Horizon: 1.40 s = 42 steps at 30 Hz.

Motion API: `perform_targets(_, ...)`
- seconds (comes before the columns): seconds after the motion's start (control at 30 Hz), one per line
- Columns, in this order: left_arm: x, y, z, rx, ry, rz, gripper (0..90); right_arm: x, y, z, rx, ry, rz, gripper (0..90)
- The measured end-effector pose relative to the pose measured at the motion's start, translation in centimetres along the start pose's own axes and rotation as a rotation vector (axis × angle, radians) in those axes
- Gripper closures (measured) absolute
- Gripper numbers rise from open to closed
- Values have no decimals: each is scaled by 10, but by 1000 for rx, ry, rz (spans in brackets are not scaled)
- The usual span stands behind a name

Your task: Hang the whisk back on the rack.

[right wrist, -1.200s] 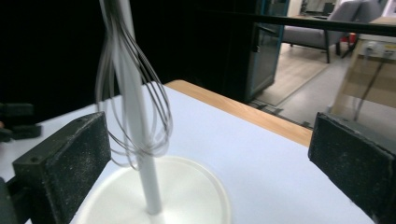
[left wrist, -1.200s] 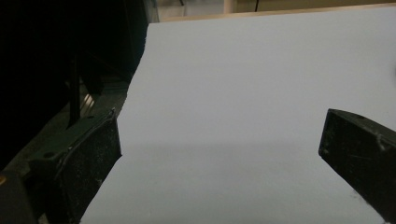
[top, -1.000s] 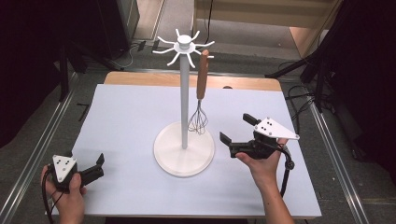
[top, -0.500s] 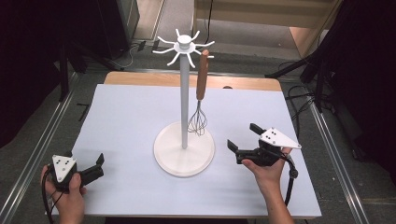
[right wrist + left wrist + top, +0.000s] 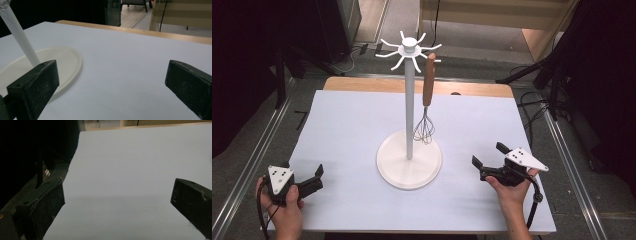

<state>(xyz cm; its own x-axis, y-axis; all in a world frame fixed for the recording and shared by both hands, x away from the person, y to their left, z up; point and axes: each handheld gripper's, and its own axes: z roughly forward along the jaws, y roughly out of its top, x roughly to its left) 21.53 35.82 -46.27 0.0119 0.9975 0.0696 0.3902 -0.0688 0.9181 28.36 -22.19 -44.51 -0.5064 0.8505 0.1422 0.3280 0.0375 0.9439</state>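
While both hands sit back at the near side of the table (image 5: 352, 115), the middle belongs to the white stand (image 5: 409, 159), its round base planted roughly dead center and its pole going straight up to a ring of curved hooks. A whisk (image 5: 426, 107) with a brown wooden handle hangs from one hook on the right side of the pole, wire end down, just above the far right part of the base and close beside the pole.

The left gripper (image 5: 314, 179) is down at the near left corner, right by the table's left edge, jaws spread wide with nothing between them. Its own view shows bare white tabletop ahead, with the left edge running diagonally and the dark floor beyond it.

The right gripper (image 5: 490, 157) is near the front right, also wide open and empty, well apart from the base. In the right gripper view the base's rim (image 5: 75, 65) curves in at the left by one jaw, with the pole slanting up, and open tabletop runs to the wooden far edge.

Plenty of free surface on both sides of the stand, more on the left.
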Motion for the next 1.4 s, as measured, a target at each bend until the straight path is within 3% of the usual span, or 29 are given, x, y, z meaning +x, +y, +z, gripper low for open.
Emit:
perform_targets(0.23, 1, 0, -1, -11, -3, -13, 0, -20, -23, -14, 34, -50, 38, 0)
perform_targets(0.43, 1, 0, -1, -9, -4, -15, 0, -37, -31, -30, 46, -91, 62, 0)
perform_targets(0.9, 1, 0, 0, -5, 0, -12, 0, -84, -51, -96, 71, -235, 101, 0)
perform_targets(0.93, 1, 0, 0, -6, 2, -13, 0, -92, -55, -106, 69, -247, 129, 0)
perform_targets(1.03, 1, 0, 0, -5, 3, -13, 0, -102, -63, -118, 77, -274, 150, 0)
perform_targets(1.17, 1, 0, 0, -6, 3, -13, 0, -106, -68, -127, 54, -253, 193, 0)
perform_targets(1.2, 1, 0, 0, -3, 4, -8, 0, -105, -64, -131, 15, -238, 206, 0)
perform_targets(1.4, 1, 0, 1, -1, 0, -13, 0, -94, -58, -120, 2, -215, 195, 0)
